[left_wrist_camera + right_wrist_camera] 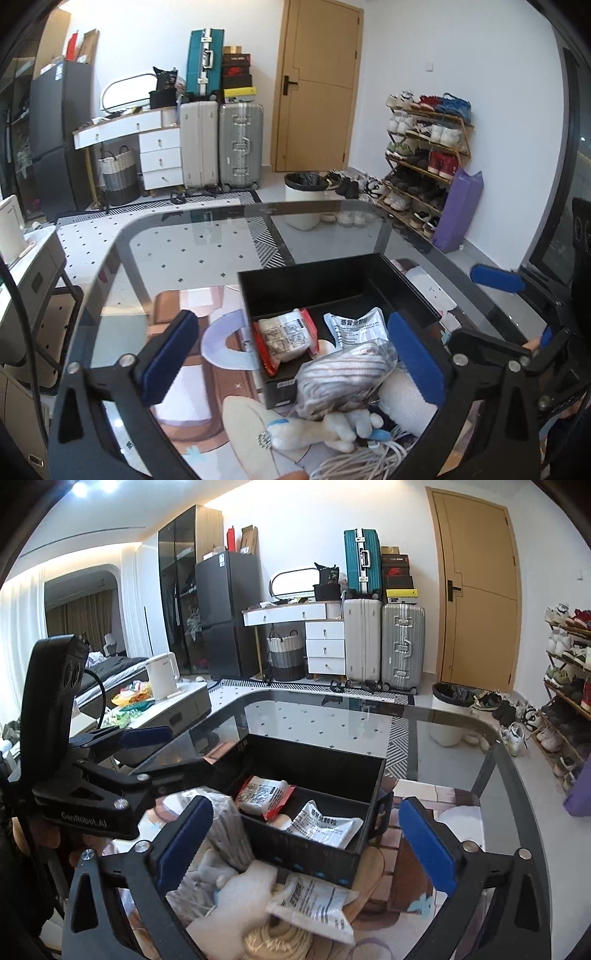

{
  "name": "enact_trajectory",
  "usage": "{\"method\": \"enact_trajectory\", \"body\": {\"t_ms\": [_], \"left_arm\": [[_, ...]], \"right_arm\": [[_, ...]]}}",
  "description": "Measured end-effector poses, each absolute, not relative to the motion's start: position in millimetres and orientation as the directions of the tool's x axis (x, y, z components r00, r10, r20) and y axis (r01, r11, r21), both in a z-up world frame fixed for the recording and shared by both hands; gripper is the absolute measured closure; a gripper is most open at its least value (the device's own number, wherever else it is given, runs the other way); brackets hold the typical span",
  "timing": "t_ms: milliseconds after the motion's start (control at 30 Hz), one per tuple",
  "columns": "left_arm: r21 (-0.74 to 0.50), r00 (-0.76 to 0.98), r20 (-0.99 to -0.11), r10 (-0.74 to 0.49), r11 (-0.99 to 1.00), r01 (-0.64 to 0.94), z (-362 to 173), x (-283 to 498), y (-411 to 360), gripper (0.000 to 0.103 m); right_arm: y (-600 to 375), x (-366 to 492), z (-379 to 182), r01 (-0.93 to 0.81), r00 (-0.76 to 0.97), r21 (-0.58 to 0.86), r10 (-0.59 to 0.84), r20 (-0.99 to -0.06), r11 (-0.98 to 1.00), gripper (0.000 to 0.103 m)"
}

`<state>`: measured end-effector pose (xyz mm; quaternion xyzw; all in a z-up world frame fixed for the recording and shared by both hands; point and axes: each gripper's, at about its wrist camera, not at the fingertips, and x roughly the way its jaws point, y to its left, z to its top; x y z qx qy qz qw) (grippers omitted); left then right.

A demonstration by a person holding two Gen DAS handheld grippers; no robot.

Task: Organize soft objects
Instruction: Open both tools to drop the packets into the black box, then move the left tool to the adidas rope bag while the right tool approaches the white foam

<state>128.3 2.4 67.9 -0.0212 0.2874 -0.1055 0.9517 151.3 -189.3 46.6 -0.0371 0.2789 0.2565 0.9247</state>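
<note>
A black open box (pixel 332 286) (pixel 306 849) stands on the glass table. Inside lie a red-edged packet (pixel 286 341) (pixel 264 792) and a white printed sachet (pixel 356 326) (pixel 321 823). In front of the box lie a bagged striped cloth (pixel 341 380) (pixel 225 834), a white plush toy (pixel 332 432) (pixel 236 897), another white sachet (pixel 314 908) and a coiled white rope (pixel 369 461) (pixel 277 941). My left gripper (pixel 291 358) is open above the striped cloth. My right gripper (pixel 306 845) is open over the box's near wall.
The glass table (pixel 207 236) (pixel 461 746) has a rounded far edge. Beyond it stand a white bin (pixel 303 199), a shoe rack (pixel 428 155), suitcases (pixel 221 144) and a door. A side cabinet with a kettle (pixel 162 675) is at the left.
</note>
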Motion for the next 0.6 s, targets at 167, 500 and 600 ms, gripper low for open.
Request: {"method": "enact_trajectory", "body": {"t_ms": [167,500,600], "left_arm": [[-0.076,0.826,-0.535,-0.176,0.984,0.160,73.4,111.7,10.6,0.000],[-0.055,0.814,-0.564,-0.140,0.990,0.133,62.4,84.0,18.5,0.000],[-0.053,0.811,-0.572,-0.127,0.992,0.118,57.9,79.4,18.6,0.000]], "right_arm": [[-190.7,133.0,48.2,-0.482,0.711,0.086,0.447,-0.543,0.872,0.001],[-200.7,104.8,35.3,-0.455,0.701,0.116,0.436,-0.564,0.883,0.001],[-202.5,101.3,33.1,-0.448,0.699,0.122,0.432,-0.570,0.886,0.001]]}}
